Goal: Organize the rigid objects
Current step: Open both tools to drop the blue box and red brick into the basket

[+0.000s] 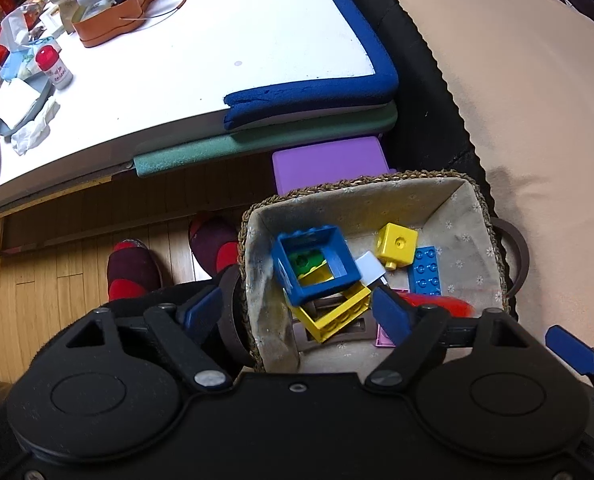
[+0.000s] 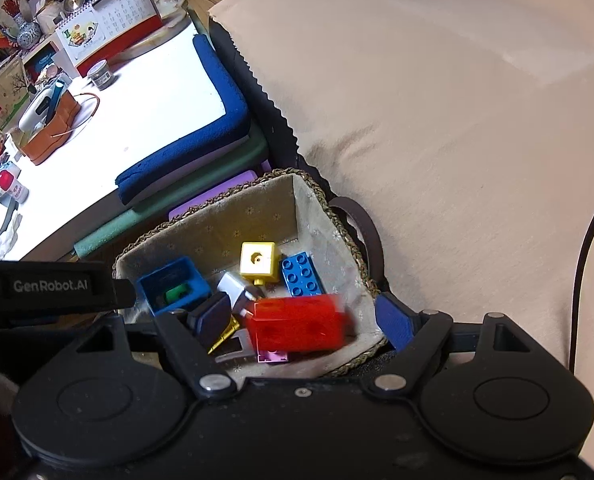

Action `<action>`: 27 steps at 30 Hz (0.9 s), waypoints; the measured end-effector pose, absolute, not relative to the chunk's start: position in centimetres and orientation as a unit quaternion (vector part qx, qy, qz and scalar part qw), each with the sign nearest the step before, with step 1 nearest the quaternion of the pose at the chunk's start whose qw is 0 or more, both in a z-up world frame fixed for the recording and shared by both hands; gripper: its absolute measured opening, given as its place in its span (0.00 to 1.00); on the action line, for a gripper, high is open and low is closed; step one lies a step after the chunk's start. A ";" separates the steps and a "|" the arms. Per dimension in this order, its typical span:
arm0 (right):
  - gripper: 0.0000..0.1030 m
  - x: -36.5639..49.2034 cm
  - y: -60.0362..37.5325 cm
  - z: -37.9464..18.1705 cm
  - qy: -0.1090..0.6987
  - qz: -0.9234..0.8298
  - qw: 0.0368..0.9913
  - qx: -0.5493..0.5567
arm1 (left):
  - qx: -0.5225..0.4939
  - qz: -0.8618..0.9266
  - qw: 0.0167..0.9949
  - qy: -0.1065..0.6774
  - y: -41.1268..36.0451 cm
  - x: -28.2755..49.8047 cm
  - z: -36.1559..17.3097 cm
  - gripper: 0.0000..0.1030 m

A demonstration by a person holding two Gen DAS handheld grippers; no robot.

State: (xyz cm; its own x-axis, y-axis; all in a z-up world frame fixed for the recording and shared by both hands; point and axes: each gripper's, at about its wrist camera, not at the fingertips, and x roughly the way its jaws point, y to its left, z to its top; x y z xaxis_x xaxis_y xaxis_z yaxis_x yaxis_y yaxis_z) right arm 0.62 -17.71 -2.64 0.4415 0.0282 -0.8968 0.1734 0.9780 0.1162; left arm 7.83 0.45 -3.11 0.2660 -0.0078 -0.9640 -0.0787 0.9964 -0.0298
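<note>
From my seat, both fisheye views bow straight lines hard toward the edges. The glossy white tabletop (image 2: 137,108) blows out to pure glare, washing away its surface detail. Beside it, the woven fabric-lined basket (image 1: 377,196) sits in soft, even indoor light with faint shadows. Inside the basket, the translucent red plastic brick (image 2: 297,326) smears with motion blur.

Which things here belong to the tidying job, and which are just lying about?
Job: woven basket, red block, blue frame block, yellow cube, blue studded brick.
Lying about: orange organiser, red-capped bottle, desk calendar, tissues.
</note>
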 end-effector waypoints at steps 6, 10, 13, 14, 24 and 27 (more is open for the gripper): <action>0.78 0.4 -17.8 -2.6 0.526 -0.047 0.844 0.093 | -0.035 0.023 0.795 0.605 0.5 7.7 -3.0 0.75; 0.80 0.3 -17.8 -2.7 0.526 -0.050 0.844 0.088 | -0.035 0.022 0.797 0.603 0.5 7.6 -2.9 0.76; 0.81 0.1 -17.9 -2.8 0.526 -0.053 0.844 0.086 | -0.038 0.020 0.798 0.602 0.6 7.6 -2.8 0.76; 0.81 0.0 -17.9 -2.8 0.526 -0.054 0.845 0.085 | -0.038 0.020 0.798 0.601 0.6 7.5 -2.8 0.76; 0.83 -0.5 -18.1 -2.7 0.524 -0.065 0.846 0.076 | -0.038 0.014 0.801 0.597 0.5 7.2 -2.4 0.76; 0.84 -0.7 -18.2 -2.5 0.523 -0.071 0.847 0.070 | -0.038 0.011 0.803 0.595 0.4 7.0 -2.3 0.76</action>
State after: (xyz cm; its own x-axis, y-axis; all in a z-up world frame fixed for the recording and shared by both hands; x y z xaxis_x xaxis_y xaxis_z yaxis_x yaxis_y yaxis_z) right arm -0.71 -18.21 -2.53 0.4432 -0.0459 -0.8953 0.1932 0.9801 0.0454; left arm 6.99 0.39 -2.31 0.2915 -0.0283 -0.9561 -0.0624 0.9969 -0.0486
